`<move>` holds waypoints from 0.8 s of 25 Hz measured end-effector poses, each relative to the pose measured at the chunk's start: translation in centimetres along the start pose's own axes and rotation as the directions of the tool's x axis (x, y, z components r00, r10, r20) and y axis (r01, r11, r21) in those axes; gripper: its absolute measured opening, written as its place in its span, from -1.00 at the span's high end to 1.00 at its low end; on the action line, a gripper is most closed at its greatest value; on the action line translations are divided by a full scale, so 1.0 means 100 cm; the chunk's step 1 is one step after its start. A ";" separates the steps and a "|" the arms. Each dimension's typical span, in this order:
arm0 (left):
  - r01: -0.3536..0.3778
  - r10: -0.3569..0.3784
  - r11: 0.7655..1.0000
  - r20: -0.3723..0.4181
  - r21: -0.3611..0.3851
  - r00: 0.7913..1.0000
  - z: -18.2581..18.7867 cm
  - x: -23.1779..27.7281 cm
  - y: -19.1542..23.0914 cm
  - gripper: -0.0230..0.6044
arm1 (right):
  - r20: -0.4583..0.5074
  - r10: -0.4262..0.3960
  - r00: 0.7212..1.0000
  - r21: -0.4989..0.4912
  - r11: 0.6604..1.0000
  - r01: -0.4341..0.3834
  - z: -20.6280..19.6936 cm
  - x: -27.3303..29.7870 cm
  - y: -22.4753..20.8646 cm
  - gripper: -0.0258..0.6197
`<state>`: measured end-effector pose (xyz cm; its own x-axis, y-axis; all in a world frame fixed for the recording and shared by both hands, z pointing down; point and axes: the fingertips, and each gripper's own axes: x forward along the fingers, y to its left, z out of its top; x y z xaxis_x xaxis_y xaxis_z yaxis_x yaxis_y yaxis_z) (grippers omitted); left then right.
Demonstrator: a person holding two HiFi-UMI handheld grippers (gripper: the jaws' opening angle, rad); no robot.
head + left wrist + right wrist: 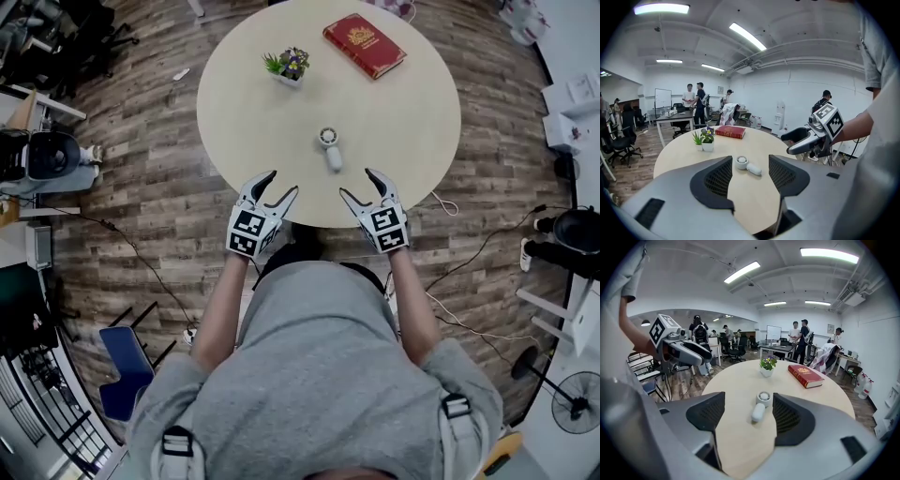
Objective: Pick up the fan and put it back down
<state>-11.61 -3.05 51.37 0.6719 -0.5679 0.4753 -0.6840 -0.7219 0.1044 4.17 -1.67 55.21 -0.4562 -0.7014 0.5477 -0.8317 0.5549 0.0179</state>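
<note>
Fan (329,147) lying flat on round tabletop (244,122) near its near edge, left hand-held gripper (274,188) and right hand-held gripper (367,185) both wide and empty at that edge, plant (289,66) and book (364,44) far

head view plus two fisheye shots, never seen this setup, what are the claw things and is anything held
No robot: a person holds a two-jaw tool in each hand, the left gripper and the right gripper. The head view comes from a camera on the person's head, looking down. The other two come from cameras riding on each gripper. On the round table lie a small white fan, a red book and a potted plant. Both grippers are open and empty; the fan lies untouched ahead.
</note>
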 end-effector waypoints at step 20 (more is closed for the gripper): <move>0.033 -0.033 0.999 -0.087 0.002 0.996 0.005 0.061 0.044 0.11 | -0.034 0.043 0.999 0.042 0.998 -0.041 0.010 0.068 -0.042 -0.09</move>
<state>-10.36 -9.90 54.26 0.6666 -0.5076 0.5458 -0.6609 -0.7412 0.1179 4.22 -9.19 58.08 -0.4803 -0.6616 0.5759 -0.8247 0.5642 -0.0397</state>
